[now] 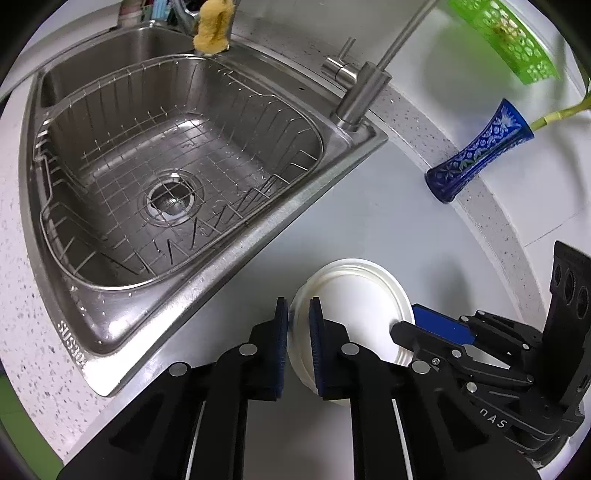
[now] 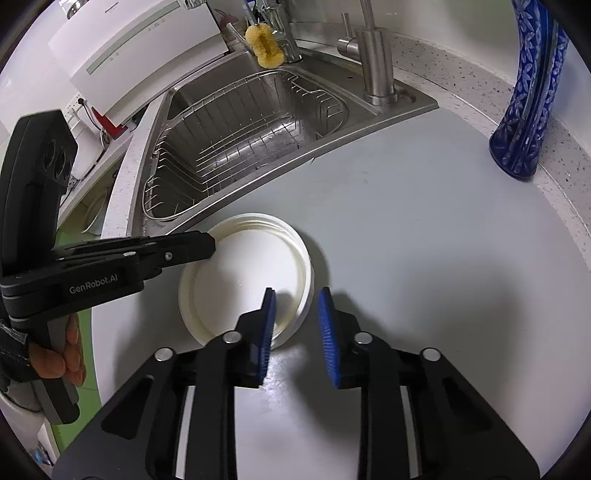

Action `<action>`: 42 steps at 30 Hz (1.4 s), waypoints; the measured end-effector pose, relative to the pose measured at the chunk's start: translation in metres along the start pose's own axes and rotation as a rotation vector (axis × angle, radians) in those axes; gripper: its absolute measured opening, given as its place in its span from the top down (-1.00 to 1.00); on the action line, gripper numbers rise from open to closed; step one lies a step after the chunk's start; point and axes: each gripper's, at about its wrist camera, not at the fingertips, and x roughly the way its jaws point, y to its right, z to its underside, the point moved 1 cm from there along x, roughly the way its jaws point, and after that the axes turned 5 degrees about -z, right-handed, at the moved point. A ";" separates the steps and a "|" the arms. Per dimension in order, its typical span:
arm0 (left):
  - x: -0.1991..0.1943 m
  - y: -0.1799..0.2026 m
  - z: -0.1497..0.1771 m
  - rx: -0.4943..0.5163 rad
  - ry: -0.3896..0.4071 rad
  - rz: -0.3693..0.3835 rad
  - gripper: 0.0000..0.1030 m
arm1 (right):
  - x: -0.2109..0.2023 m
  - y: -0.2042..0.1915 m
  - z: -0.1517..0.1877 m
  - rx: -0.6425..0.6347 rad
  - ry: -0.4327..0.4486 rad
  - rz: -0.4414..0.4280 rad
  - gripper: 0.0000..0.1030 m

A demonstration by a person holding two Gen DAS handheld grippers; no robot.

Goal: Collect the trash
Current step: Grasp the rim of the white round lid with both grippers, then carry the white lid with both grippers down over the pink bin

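Pinching white lid (image 1: 354,295) on grey counter (image 1: 369,206) beside sink (image 1: 240,236): left gripper (image 1: 298,345) narrow, clamping near rim; right gripper (image 2: 297,334) straddling opposite rim, contact unclear. Best lift both together, level.

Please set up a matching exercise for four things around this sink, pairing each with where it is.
Things:
1. yellow sponge
2. blue vase
3. wire rack
4. white round container

Places:
A. standing on the speckled ledge by the wall
B. on the grey counter in front of the sink
C. draped on the tap at the back of the sink
D. inside the steel sink

Pairs: 1-C, 2-A, 3-D, 4-B
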 end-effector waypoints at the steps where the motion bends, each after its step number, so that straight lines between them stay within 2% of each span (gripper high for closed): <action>1: 0.000 0.000 0.000 0.001 0.001 0.002 0.77 | -0.001 0.001 0.000 0.003 0.002 -0.005 0.71; 5: 0.000 -0.001 0.002 0.002 0.006 0.001 0.87 | -0.002 0.003 0.000 0.016 0.013 -0.005 0.82; 14: -0.008 0.003 0.006 -0.004 0.026 0.022 0.89 | -0.017 0.001 -0.001 0.006 0.049 0.013 0.86; 23: -0.065 0.004 0.025 0.008 0.096 0.026 0.90 | -0.050 -0.032 0.000 -0.046 0.085 0.012 0.89; 26: -0.093 -0.008 0.044 -0.003 0.116 0.008 0.90 | -0.056 -0.059 0.006 -0.079 0.085 -0.007 0.90; 32: -0.159 -0.053 0.095 -0.061 0.167 -0.052 0.90 | -0.060 -0.137 0.024 -0.186 0.069 -0.066 0.91; 36: -0.203 -0.090 0.137 -0.119 0.201 -0.101 0.89 | -0.054 -0.198 0.043 -0.258 0.050 -0.119 0.92; 42: -0.259 -0.158 0.219 -0.240 0.226 -0.180 0.89 | -0.034 -0.292 0.085 -0.363 -0.010 -0.205 0.92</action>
